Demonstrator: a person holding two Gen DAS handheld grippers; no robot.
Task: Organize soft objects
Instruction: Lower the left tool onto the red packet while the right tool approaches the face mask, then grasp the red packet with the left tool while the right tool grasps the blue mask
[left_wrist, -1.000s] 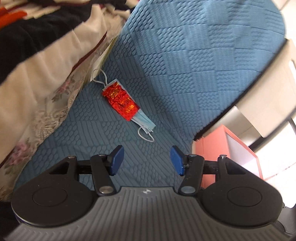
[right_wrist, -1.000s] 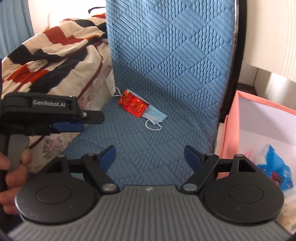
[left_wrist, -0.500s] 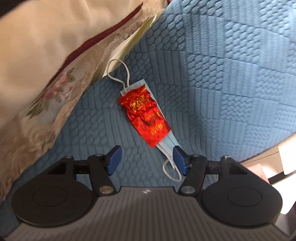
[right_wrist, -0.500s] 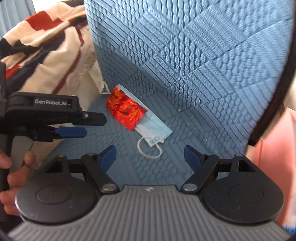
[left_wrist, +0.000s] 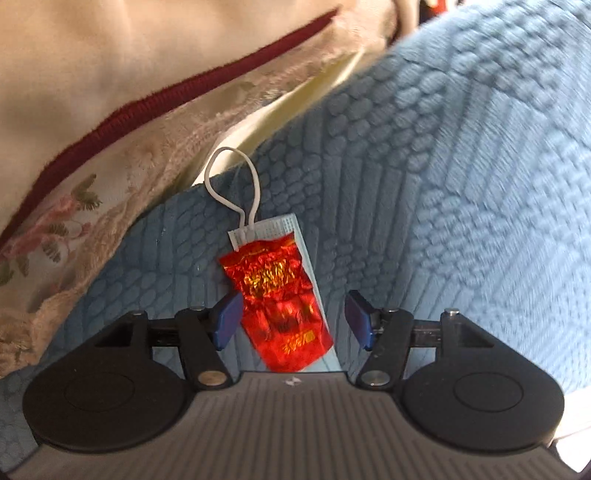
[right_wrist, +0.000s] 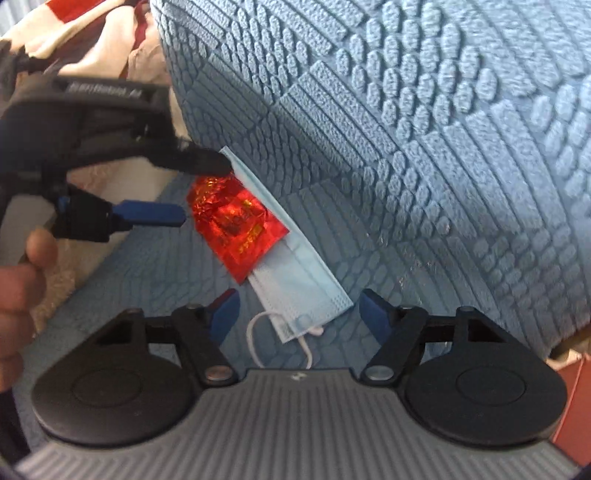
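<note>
Mask (right_wrist: 295, 284) under crinkled red wrapper (left_wrist: 280, 302) on blue cushion (left_wrist: 424, 192)
I saw left gripper (left_wrist: 291, 319) parted, empty; right gripper (right_wrist: 299, 308) parted, narrowing, empty; blanket (left_wrist: 110, 122) crowded one side.

Both grippers (left_wrist: 291, 317) (right_wrist: 299, 310) open, angled downward

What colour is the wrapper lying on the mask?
Shiny red with gold print on the wrapper; clearest in the left wrist view.
</note>
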